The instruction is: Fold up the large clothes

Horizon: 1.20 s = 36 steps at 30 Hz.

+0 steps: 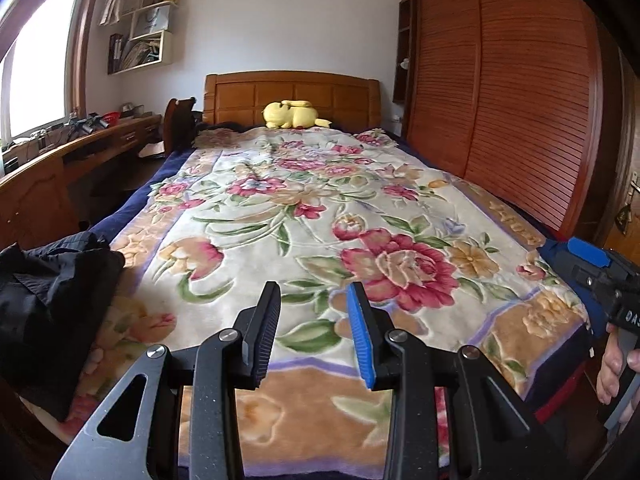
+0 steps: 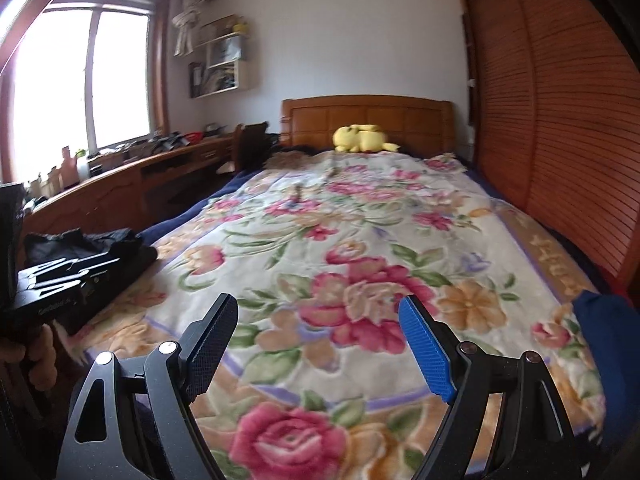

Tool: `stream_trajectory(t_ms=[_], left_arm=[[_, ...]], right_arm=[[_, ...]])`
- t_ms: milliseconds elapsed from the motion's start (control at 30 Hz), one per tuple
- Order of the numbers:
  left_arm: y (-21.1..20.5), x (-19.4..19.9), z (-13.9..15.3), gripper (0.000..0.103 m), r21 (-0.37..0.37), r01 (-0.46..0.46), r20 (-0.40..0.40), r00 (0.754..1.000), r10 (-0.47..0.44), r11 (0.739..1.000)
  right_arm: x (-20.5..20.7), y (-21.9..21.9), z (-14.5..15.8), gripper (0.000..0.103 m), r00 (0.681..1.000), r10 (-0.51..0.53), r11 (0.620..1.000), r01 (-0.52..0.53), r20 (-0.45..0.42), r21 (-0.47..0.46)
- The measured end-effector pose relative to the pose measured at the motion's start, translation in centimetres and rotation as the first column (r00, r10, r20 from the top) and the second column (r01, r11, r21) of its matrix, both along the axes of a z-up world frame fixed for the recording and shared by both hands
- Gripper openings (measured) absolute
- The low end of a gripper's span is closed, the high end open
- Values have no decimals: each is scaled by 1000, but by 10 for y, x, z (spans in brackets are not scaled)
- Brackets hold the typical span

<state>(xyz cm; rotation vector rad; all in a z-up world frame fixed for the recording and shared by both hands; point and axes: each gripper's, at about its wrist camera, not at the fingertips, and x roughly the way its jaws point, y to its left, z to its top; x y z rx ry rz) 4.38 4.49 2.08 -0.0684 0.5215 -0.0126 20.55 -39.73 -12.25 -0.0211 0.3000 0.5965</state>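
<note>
A black garment (image 1: 52, 300) lies bunched at the near left corner of the bed, on a floral blanket (image 1: 320, 216). It also shows in the right wrist view (image 2: 96, 252), partly behind my left gripper's body. A blue garment (image 2: 612, 344) lies at the near right edge of the bed; in the left wrist view the blue garment (image 1: 560, 252) sits beside my right gripper's body. My left gripper (image 1: 314, 294) is open and empty above the near end of the blanket. My right gripper (image 2: 320, 310) is open wide and empty, to the right of the left one.
A yellow plush toy (image 1: 294, 115) lies by the wooden headboard (image 1: 292, 96). A slatted wooden wardrobe (image 1: 504, 92) runs along the bed's right side. A long wooden desk (image 1: 80, 148) with clutter stands on the left under the window, with wall shelves (image 1: 148, 36) above.
</note>
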Motion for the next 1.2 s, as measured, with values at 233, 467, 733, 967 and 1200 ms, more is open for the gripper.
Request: stream_trajectory(t_ms=[233, 467, 733, 967, 1200], left_arm=[[-17, -6, 3, 36, 14, 25, 7, 1000, -25, 1000], [-25, -10, 7, 36, 42, 26, 22, 999, -27, 999], [-26, -13, 11, 36, 24, 24, 24, 999, -24, 999], [-24, -13, 13, 36, 25, 20, 20, 1000, -21, 999], [-24, -14, 14, 36, 27, 21, 21, 1000, -22, 999]], right_arm=[[-17, -10, 1, 84, 999, -52, 998, 52, 13, 27], [-20, -7, -6, 84, 998, -58, 998, 58, 12, 30], [-18, -9, -4, 84, 998, -53, 998, 52, 18, 39], [-16, -11, -5, 84, 999, -41, 998, 41, 20, 40], [-15, -13, -5, 84, 999, -41, 998, 40, 18, 40]])
